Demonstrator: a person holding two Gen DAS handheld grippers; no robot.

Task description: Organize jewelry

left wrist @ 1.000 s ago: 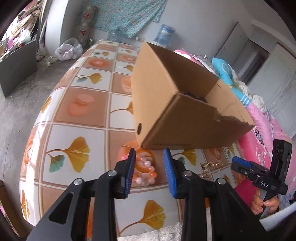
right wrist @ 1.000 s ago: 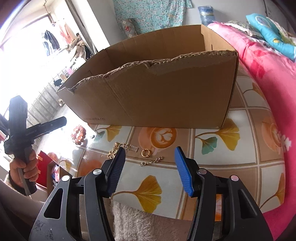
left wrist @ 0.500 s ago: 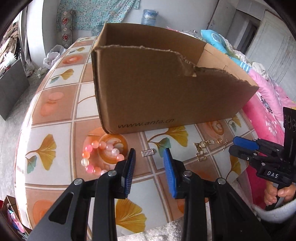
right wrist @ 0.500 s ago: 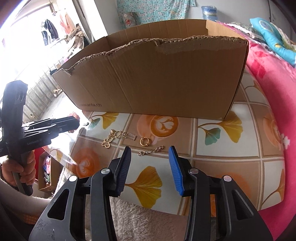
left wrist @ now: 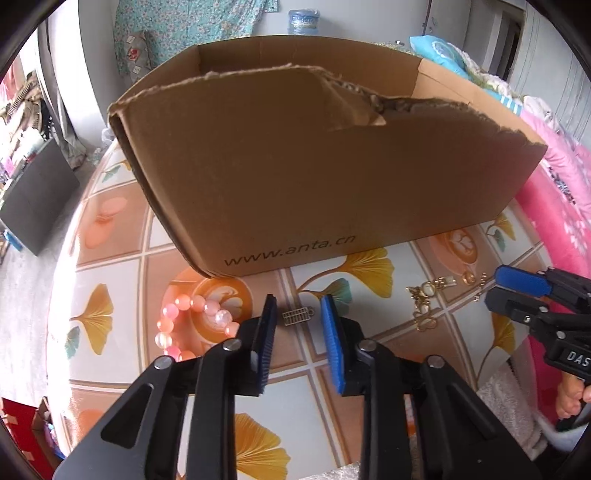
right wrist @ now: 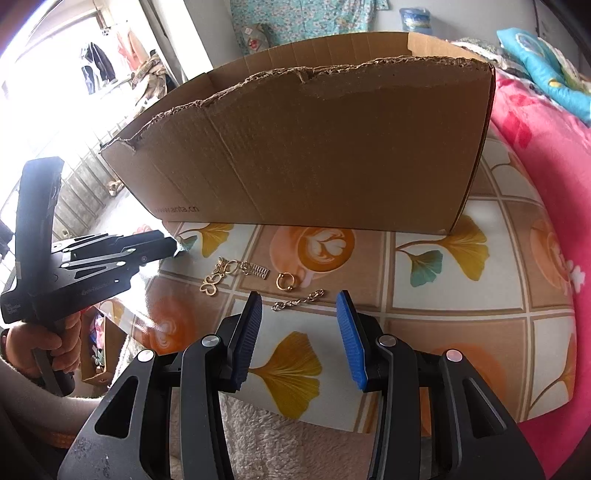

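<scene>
The bench point(left wrist: 110, 369) has a shiny cloth with squares, yellow leaves and orange coffee cups on it. A big brown cardboard box point(left wrist: 314, 177) with a torn top edge sits in the middle of it.

The left claw point(left wrist: 298, 318) is spread apart and holds nothing. A small silver charm point(left wrist: 297, 316) lies on the bench, seen between its blue tips. A pink bead bracelet point(left wrist: 192, 325) lies just to the left of it, near the corner of the box.

The right claw point(right wrist: 300, 306) is spread apart too and holds nothing. A short gold chain point(right wrist: 298, 300) lies on the bench between its tips. Just behind it are a gold ring point(right wrist: 285, 281) and a gold butterfly charm point(right wrist: 216, 280) with a little comb-shaped piece.

A pink flowery blanket point(right wrist: 546, 155) lies beside the bench on the right. A blue flowery cloth point(left wrist: 192, 26) hangs on the back wall, and a water bottle point(left wrist: 304, 20) stands behind the box. Clothes point(right wrist: 96, 62) hang by the bright window.
</scene>
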